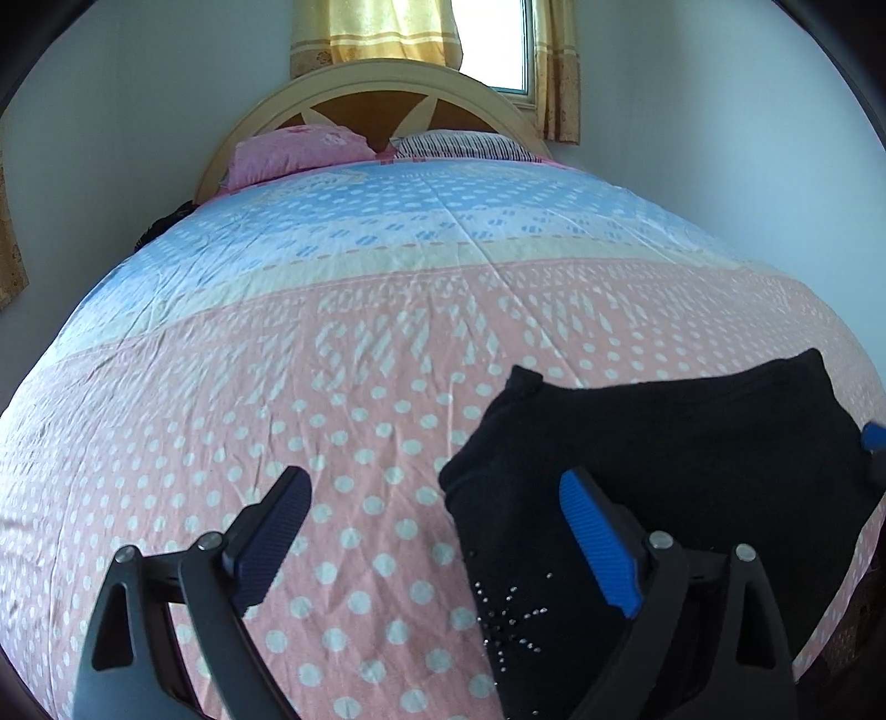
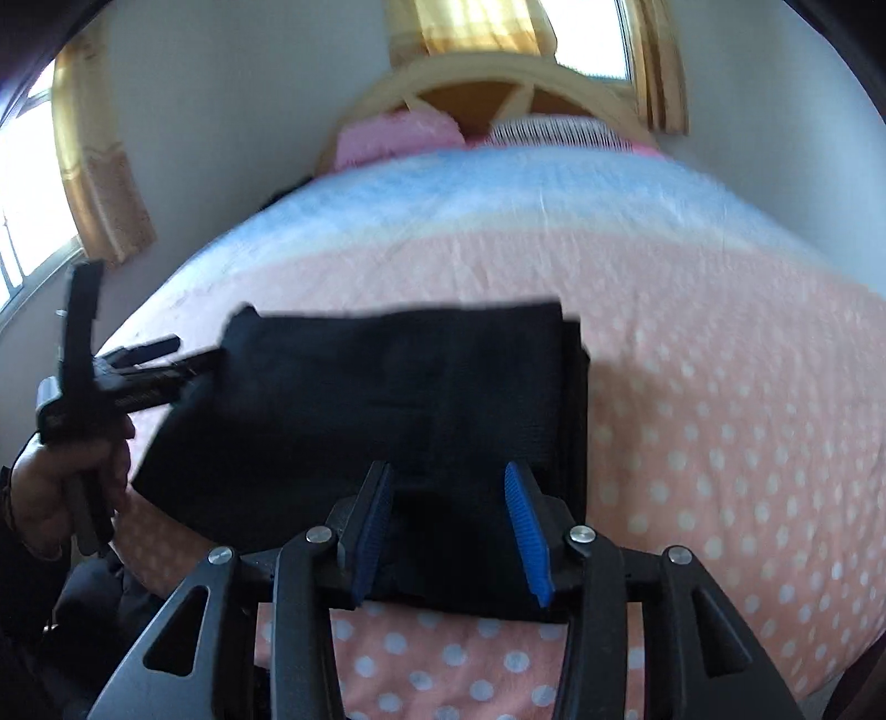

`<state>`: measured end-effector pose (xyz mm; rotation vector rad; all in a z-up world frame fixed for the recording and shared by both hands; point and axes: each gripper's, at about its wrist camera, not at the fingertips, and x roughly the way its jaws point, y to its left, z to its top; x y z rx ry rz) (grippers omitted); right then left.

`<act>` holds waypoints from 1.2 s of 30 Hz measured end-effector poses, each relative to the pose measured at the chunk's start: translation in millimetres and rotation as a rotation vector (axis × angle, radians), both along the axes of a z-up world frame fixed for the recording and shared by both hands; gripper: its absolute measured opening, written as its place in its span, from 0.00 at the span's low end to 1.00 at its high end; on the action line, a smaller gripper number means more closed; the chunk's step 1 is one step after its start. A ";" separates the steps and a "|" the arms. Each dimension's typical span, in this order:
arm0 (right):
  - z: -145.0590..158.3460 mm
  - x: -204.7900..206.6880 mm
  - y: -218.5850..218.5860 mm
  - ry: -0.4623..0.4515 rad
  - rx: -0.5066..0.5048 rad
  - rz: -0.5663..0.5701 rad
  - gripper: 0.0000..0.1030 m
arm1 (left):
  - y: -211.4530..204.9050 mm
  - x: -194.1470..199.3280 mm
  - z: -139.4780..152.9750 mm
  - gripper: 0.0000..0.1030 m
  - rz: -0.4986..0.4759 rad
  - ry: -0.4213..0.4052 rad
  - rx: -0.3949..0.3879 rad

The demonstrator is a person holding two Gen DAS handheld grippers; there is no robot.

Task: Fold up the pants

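The black pants [image 2: 398,387] lie folded into a compact rectangle on the pink dotted bedspread [image 2: 720,415] near the bed's front edge. In the left wrist view the pants [image 1: 692,443] sit at the right, with a rhinestone star on the near part. My left gripper [image 1: 437,493] is open and empty, over the bedspread just left of the pants; it also shows in the right wrist view [image 2: 160,354] at the pants' left edge. My right gripper [image 2: 448,482] is open, its jaws over the near edge of the folded pants, holding nothing.
The bed [image 1: 387,266] fills both views, with a pink pillow [image 1: 293,152] and a striped pillow [image 1: 465,145] against a wooden headboard [image 1: 365,94]. White walls flank the bed. A curtained window [image 1: 487,44] is behind the headboard.
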<state>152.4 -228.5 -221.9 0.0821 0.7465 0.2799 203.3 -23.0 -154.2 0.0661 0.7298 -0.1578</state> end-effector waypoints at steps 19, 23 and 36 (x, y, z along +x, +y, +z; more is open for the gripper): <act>-1.4 -16.8 -8.0 -0.021 0.031 -0.001 0.43 | -3.6 -33.7 9.1 1.00 -0.044 -0.017 0.009; -4.2 -19.6 -7.8 -0.021 0.004 0.008 0.44 | -10.0 -32.2 0.9 1.00 -0.052 0.005 0.019; 18.4 -28.2 -24.8 -0.110 0.097 -0.058 0.44 | -4.0 -39.7 -4.3 1.00 -0.053 0.037 -0.042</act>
